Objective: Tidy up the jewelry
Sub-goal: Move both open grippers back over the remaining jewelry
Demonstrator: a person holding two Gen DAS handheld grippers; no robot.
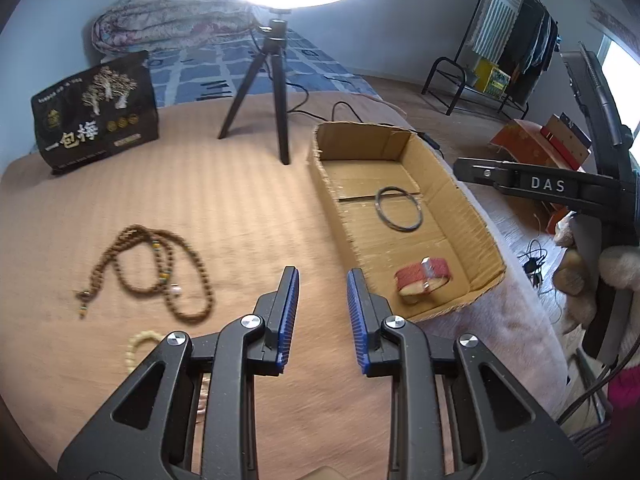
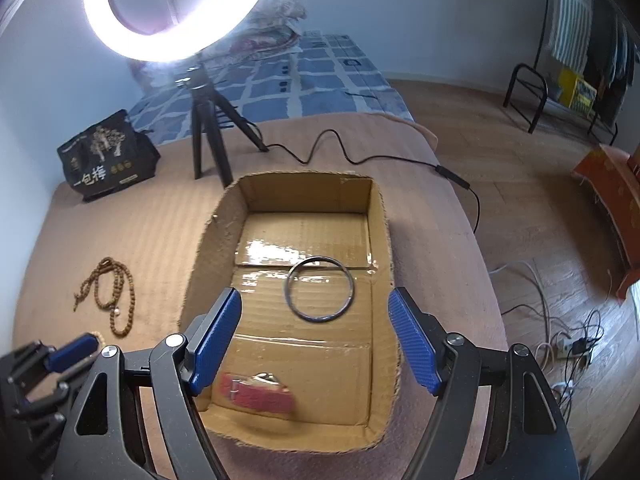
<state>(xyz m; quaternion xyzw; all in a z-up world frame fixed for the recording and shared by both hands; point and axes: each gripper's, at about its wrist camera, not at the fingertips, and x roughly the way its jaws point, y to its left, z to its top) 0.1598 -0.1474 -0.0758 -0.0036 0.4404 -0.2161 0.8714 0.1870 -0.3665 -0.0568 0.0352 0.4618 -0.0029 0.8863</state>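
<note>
A cardboard box (image 1: 476,216) (image 2: 386,240) sits on the tan bedcover. Inside lie a metal bangle (image 1: 399,209) (image 2: 320,289) and a red bracelet (image 1: 422,280) (image 2: 258,394). A brown bead necklace (image 1: 160,272) (image 2: 112,296) lies on the cover left of the box, with a cream bead bracelet (image 1: 138,346) near it. My left gripper (image 1: 322,280) is open and empty, over the cover between necklace and box. My right gripper (image 2: 316,304) is open and empty, above the box's near end. The left gripper also shows in the right wrist view (image 2: 76,350).
A ring light on a black tripod (image 1: 272,92) (image 2: 208,136) stands behind the box, its cable (image 2: 360,156) trailing right. A black snack bag (image 1: 96,112) (image 2: 108,156) stands at the back left. The bed edge drops to the floor right of the box.
</note>
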